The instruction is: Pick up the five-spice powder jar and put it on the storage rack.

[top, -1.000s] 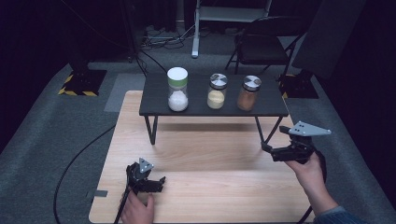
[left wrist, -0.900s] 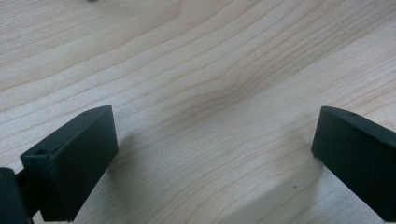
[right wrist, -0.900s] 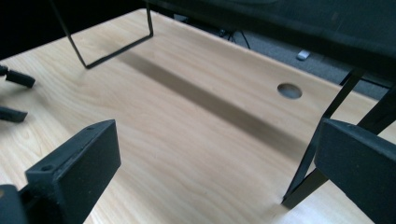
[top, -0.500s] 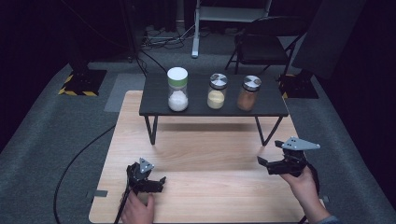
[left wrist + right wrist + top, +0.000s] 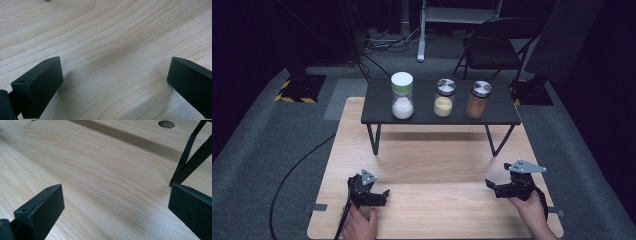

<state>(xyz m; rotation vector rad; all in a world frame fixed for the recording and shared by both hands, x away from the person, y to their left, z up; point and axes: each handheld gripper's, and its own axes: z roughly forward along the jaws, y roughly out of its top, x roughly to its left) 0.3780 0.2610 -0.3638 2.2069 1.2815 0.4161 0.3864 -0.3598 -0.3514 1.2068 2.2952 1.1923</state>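
Tongs, two pairs, were recorded low over the near part of a pale wooden counter [image 5: 432, 165], each held in one hand. Left tongs [image 5: 384, 192] were seen at the near left of the board, gripped by the left hand [image 5: 359, 225], with a black cable [image 5: 297, 172] trailing off onto the grey carpet. Their jaws were spread wide in the left gripper view [image 5: 113, 82], with nothing but bare wood grain between them. Right tongs [image 5: 488, 184] were seen at the near right edge of the board, held by the right hand [image 5: 532, 212] and topped by a grey three-cornered plate; their jaws pointed toward the middle of the board. In the right gripper view [image 5: 116, 205] the jaws were likewise spread apart and nothing was held; thin black legs [image 5: 190, 157] stood just beyond the right-hand jaw.

A small black shelf [image 5: 377, 107] on thin legs was noted across the far part of the board, well apart from both pairs of tongs. Three jars were set in a row on it: a white-lidded jar [image 5: 402, 95] with white contents at the left, a metal-lidded jar [image 5: 444, 97] with yellow contents in the middle, and a metal-lidded jar [image 5: 478, 99] with brown contents at the right. All three stood upright, apart from one another. A dark chair [image 5: 497, 47] was seen behind the shelf.
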